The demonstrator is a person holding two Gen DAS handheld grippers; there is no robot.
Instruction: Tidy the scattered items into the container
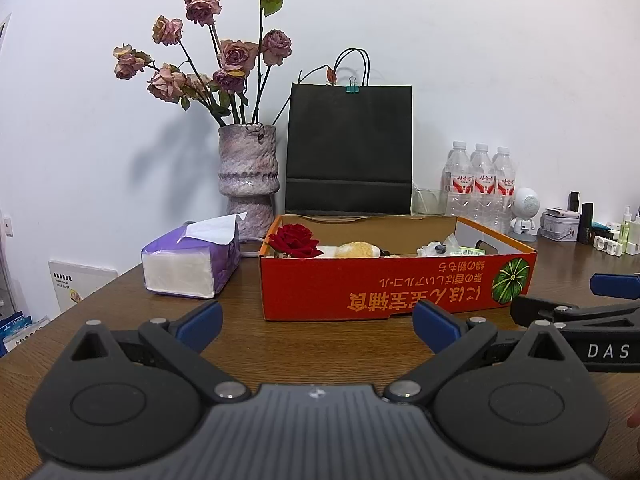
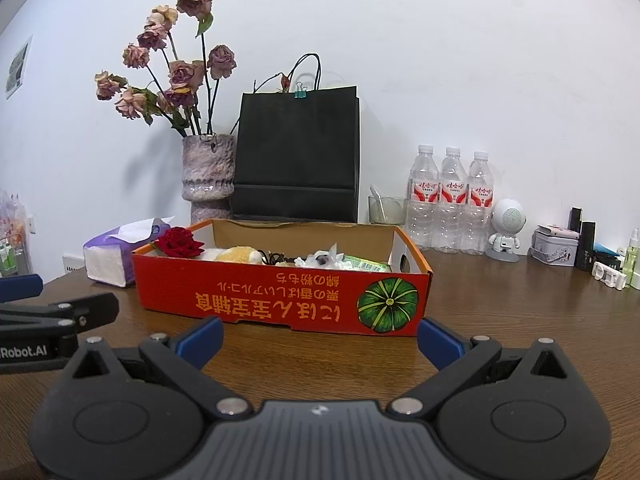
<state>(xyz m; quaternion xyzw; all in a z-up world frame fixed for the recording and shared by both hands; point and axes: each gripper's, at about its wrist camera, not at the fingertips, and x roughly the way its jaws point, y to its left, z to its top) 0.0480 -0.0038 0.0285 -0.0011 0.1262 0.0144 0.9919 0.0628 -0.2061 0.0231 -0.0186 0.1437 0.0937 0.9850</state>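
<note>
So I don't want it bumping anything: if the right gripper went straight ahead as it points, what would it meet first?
Probably the front wall of the orange box. The right gripper is open, with only bare table before it.

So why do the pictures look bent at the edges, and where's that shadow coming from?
Both wrist views use fisheye lenses, so corners darken and the table curves. In the left wrist view the dried roses cast a soft shadow left of the vase; the right wrist view shows the same. Both look sharp.
</note>
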